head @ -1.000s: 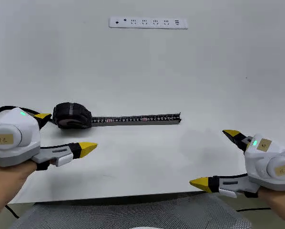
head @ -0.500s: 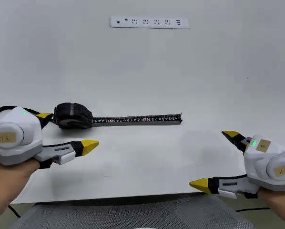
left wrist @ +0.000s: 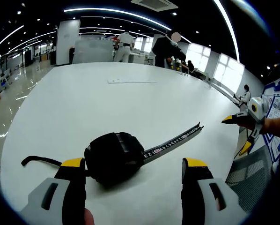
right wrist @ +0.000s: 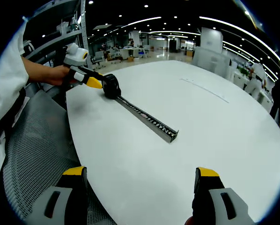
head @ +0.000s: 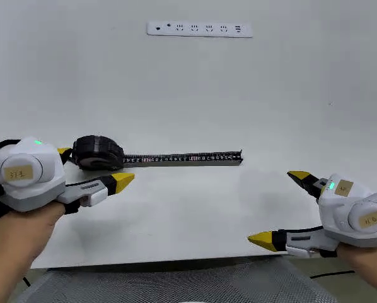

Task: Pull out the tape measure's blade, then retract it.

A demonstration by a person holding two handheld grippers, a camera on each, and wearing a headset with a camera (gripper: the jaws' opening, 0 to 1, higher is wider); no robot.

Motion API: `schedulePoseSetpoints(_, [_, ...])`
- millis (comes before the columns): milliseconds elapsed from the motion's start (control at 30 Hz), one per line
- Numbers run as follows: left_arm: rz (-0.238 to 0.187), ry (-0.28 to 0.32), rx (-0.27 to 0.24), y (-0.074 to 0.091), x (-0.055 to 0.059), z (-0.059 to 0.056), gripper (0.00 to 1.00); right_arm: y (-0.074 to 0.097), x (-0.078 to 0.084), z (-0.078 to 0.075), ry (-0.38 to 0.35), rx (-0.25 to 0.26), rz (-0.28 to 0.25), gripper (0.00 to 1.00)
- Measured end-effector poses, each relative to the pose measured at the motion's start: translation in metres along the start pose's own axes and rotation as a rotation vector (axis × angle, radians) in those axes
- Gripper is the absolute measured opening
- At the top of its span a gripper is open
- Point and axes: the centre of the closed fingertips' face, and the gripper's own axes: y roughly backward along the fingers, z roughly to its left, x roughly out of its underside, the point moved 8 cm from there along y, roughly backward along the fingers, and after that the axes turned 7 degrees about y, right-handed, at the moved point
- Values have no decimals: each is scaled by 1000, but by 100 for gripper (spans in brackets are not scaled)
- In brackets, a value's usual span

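On the white bench [head: 195,95], a black tape measure [head: 98,152] lies at the left, its blade [head: 182,158] drawn out to the right.
The left tongs [head: 92,166] are spread with the case between their jaws; I cannot tell if they touch it. The right tongs [head: 278,207] are spread and hold nothing, near the bench's front edge, well apart from the blade. The head view shows a power strip [head: 199,29] at the far side. The left gripper view shows a black strap [left wrist: 37,160] beside the case and people [left wrist: 165,47] beyond the bench. The right gripper view shows the blade's hooked end [right wrist: 172,136], with ruled markings along the strip.
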Motion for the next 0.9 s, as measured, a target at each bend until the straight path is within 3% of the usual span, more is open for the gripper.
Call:
schedulePoseSetpoints(233, [-16,35,-58,-4,-2,0,76,-7,-7,-8,14,-5,-5,94])
schedulePoseSetpoints(367, [-46,82,-86,-6,-3,0,76,-14,-9,-13,10,-16,-11,92])
schedulePoseSetpoints(567, [-67,96,-114,-8,-3,0,74,-23,-14,-16,36,-25,-21,89])
schedulePoseSetpoints(700, [-91,120,-159,-10,-3,0,70,-28,-17,-19,36,-29,-34,88])
schedulePoseSetpoints(767, [-88,102,-175,-13,-2,-1,69,-30,-17,-20,38,-33,-31,88])
schedulePoseSetpoints(900, [-96,122,-198,-15,-3,0,69,-34,-18,-23,41,-37,-32,88])
